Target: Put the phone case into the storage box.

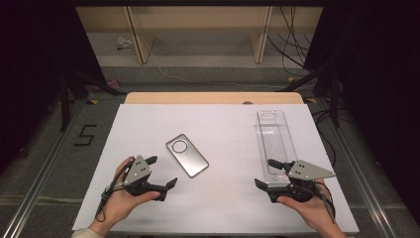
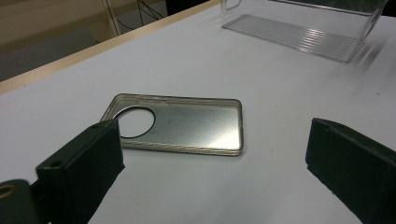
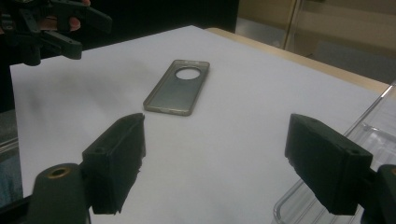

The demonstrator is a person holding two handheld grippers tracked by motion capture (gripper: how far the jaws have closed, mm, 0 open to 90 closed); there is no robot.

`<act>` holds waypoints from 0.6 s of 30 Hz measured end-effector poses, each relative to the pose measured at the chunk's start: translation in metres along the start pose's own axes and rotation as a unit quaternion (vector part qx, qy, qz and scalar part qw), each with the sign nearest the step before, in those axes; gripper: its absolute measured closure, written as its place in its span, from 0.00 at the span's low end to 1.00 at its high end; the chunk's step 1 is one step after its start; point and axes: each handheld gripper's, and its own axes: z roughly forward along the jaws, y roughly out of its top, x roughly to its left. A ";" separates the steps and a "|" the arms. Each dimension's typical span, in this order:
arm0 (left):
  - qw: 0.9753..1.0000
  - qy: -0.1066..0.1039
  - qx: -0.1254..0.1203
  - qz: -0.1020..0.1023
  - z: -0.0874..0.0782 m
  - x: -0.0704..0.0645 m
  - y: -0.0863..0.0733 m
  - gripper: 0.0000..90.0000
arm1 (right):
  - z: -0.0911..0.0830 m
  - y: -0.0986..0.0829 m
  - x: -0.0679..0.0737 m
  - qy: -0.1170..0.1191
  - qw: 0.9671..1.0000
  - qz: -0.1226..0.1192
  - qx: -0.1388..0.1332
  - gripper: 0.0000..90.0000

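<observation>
While both tools wait at the near edge of the white table, the step in hand is judged to be the approach — nothing is gripped yet. Nearest the person, the left gripper and the right gripper each stand with jaws spread wide and empty. Farther in, the grey translucent phone case with a round camera cut-out lies flat near the table's middle, just ahead of the left gripper. Beyond the right gripper lies the long clear ribbed plastic tray, its near end just beside that tool.

The next move likely calls for advancing the left gripper and narrowing its jaws on one thin edge of the case — a low, flat target.

The left gripper view shows the case's raised lip and hollow side facing up. The right gripper view shows the left gripper across the table.
</observation>
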 end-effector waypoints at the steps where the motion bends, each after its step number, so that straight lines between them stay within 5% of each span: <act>1: 1.000 0.001 0.001 0.001 0.001 0.000 0.000 0.05 | 0.000 0.000 0.000 0.001 1.000 0.001 -0.001 0.23; 10: 1.000 0.004 0.009 -0.001 0.011 -0.002 0.007 0.15 | 0.001 -0.001 0.000 -0.002 1.000 0.003 0.003 0.23; 18: 0.999 0.027 0.033 -0.011 0.036 -0.003 0.026 0.75 | 0.001 0.000 0.001 -0.002 1.000 0.001 0.004 0.23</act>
